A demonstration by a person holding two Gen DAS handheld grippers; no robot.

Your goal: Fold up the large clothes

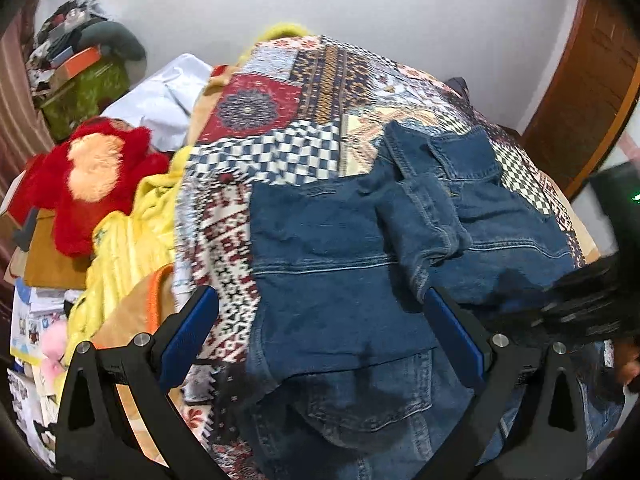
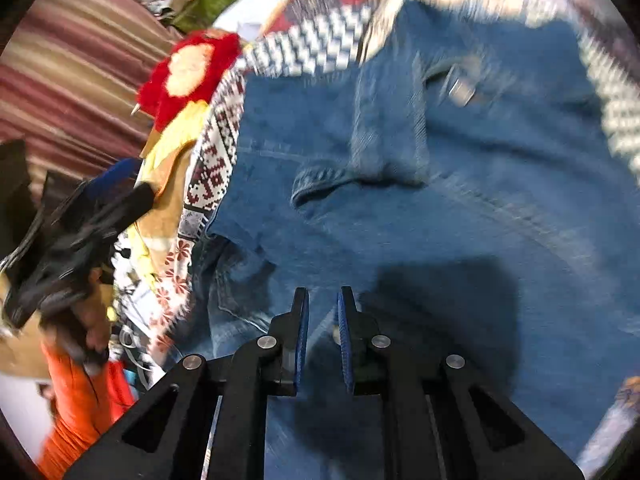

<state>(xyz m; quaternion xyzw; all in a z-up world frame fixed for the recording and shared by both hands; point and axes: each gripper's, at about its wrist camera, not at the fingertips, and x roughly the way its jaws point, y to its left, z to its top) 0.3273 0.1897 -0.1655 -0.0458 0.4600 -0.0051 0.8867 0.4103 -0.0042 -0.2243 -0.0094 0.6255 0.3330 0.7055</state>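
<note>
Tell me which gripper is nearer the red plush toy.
Left. The left gripper, jaws wide open, hovers over the denim jacket, with the red plush toy off to its left. The right gripper is over the jacket's other side, farther from the toy.

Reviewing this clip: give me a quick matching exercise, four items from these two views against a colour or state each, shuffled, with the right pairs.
Items:
1. denim jacket
2. plush toy
3. left hand-held gripper
4. right hand-held gripper

Colour or state:
A. jaws nearly together, a narrow gap between them
B. red with a pale face
C. blue, lying on the patterned bedspread
D. jaws wide apart

Pairs: 1-C, 2-B, 3-D, 4-A
</note>
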